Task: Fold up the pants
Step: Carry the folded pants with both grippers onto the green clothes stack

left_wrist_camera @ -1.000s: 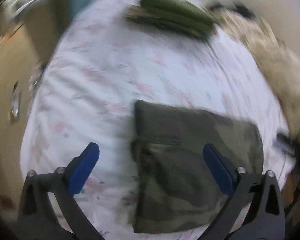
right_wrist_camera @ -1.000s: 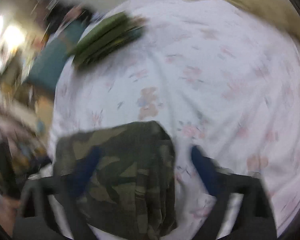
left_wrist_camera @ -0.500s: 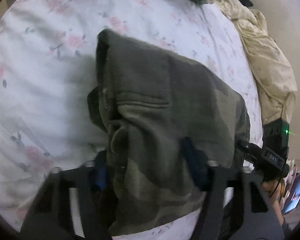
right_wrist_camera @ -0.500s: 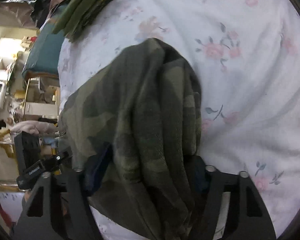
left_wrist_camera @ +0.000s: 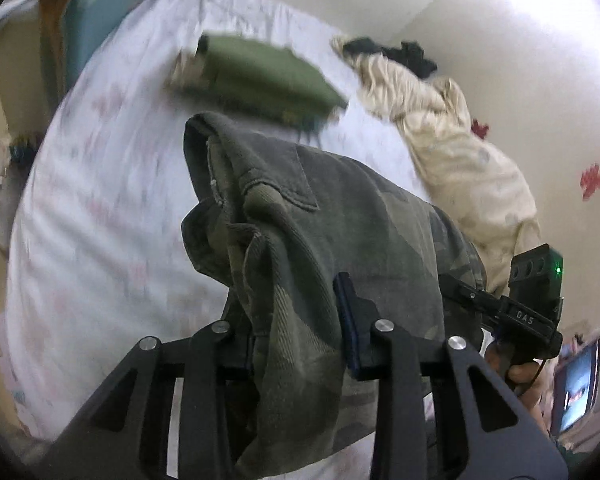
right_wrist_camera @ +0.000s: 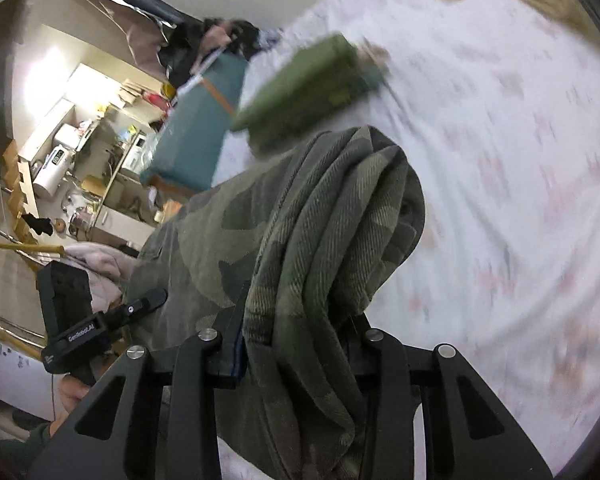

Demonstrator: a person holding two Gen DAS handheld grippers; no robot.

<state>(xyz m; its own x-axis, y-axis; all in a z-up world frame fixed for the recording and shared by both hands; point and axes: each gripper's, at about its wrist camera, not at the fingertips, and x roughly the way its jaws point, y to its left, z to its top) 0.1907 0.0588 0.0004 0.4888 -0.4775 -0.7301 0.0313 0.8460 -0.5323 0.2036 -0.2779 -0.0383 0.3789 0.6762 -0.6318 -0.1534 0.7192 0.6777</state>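
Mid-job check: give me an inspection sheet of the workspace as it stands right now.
Surface: bed sheet, white with faint floral print.
Job's things: camouflage pants, folded, raised off the sheet.
Clutter: green folded stack further up the bed; cream bedding heaped by the wall.
Grippers: left tongs and right tongs, each shut on one end of the pants.
Cables: thin black cord at the right handle.
Surroundings: teal mattress, cluttered shelves beyond the bed.

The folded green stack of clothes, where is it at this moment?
The green stack lies on the far part of the floral bed sheet, beyond the camouflage pants. In the left wrist view, the cream blanket is to its right.
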